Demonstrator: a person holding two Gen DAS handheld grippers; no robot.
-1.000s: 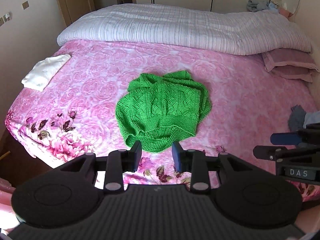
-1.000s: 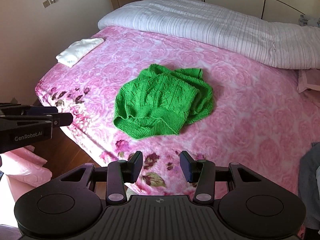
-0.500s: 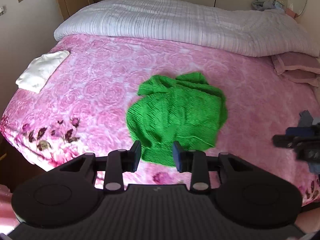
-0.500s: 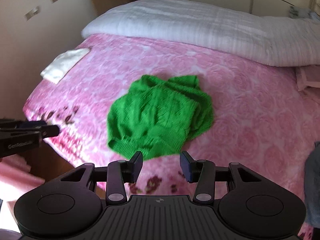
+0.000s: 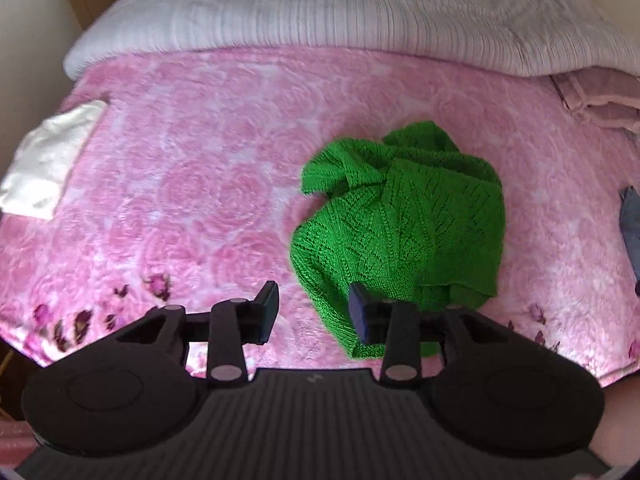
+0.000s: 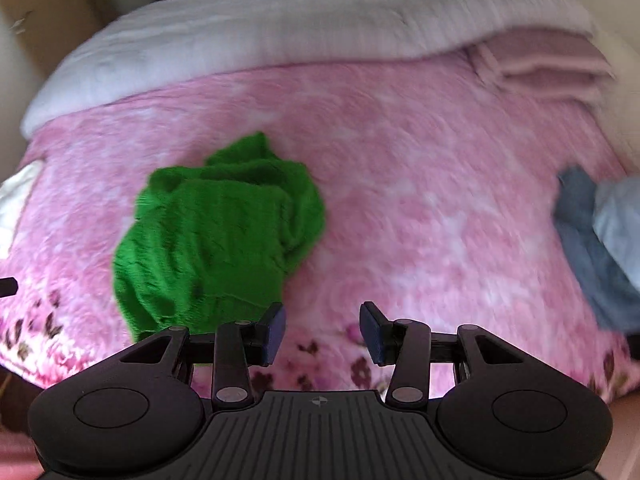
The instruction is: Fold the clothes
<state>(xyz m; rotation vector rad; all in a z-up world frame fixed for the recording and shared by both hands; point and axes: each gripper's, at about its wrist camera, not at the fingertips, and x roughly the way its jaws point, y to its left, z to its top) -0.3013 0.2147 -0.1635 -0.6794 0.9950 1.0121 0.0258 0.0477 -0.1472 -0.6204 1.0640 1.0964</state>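
A crumpled green knit sweater [image 5: 404,232] lies on the pink rose-patterned bedspread [image 5: 200,184] near the front edge of the bed. My left gripper [image 5: 314,312] is open and empty, just above the sweater's near left hem. In the right wrist view the sweater [image 6: 216,240] lies to the left, blurred by motion. My right gripper [image 6: 323,330] is open and empty, over the bedspread [image 6: 432,208] just right of the sweater's near corner.
A folded white garment [image 5: 48,160] lies at the bed's left edge. A white striped duvet [image 5: 360,20] is bunched at the back, with pink pillows [image 5: 600,96] at the right. Grey and pale blue clothes [image 6: 600,240] lie at the right edge.
Both grippers have moved forward and down, closer to the bed and the sweater. The left one has shifted left, the right one has shifted right. Both stay open.
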